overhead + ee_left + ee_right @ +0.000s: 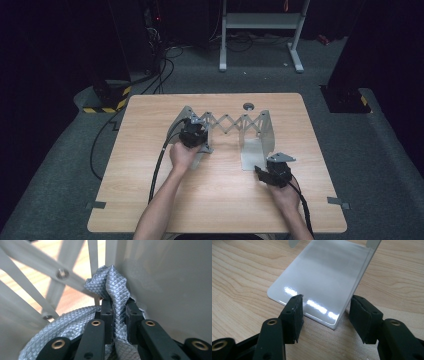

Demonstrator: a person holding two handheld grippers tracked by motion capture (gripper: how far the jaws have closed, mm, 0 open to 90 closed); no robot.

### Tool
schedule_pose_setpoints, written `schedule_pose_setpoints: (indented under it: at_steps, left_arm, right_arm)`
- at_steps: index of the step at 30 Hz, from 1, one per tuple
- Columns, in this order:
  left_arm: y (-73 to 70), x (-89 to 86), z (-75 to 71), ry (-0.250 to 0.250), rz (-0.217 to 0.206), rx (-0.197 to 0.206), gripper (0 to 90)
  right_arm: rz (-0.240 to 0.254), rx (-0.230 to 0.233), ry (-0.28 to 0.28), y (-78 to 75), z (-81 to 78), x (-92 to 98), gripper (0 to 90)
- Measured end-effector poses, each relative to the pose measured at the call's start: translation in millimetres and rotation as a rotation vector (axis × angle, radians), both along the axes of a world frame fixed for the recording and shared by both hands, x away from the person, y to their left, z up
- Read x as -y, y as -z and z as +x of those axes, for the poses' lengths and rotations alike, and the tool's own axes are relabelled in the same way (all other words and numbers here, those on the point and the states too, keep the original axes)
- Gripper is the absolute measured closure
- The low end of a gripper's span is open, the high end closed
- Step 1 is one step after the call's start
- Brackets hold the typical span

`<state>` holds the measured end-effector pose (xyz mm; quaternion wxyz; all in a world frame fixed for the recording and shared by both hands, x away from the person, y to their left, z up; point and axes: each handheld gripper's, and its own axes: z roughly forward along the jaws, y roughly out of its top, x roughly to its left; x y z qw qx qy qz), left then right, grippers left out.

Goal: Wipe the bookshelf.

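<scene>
A grey metal rack with a scissor lattice [232,122] stands across the back middle of the wooden table [150,150]. My left gripper [192,134] is at the rack's left end. In the left gripper view the left gripper [117,306] is shut on a fold of grey diamond-textured cloth [115,282], close against the rack's end plate [170,285]. My right gripper [260,170] sits at the near edge of the rack's flat right foot plate [251,155]. In the right gripper view the right gripper [325,307] is open, one jaw either side of the glossy plate's [324,272] near corner, not pressing it.
A round grey grommet [248,106] sits in the table behind the rack. Black cables [160,75] run over the floor at the back left, and a white frame [260,22] stands behind the table. Bare wood lies toward the front edge.
</scene>
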<state>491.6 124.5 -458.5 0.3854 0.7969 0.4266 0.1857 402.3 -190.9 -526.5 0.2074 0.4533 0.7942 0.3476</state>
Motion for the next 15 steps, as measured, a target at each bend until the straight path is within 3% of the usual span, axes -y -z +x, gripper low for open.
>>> schedule_pose_setpoints:
  at_steps: [15]
  left_arm:
    - [-46.0,-7.7,-23.9,0.028,-0.06,0.133,79.7]
  right_arm:
    - [-0.001,0.0,0.0,0.0,0.0,-0.1,45.2]
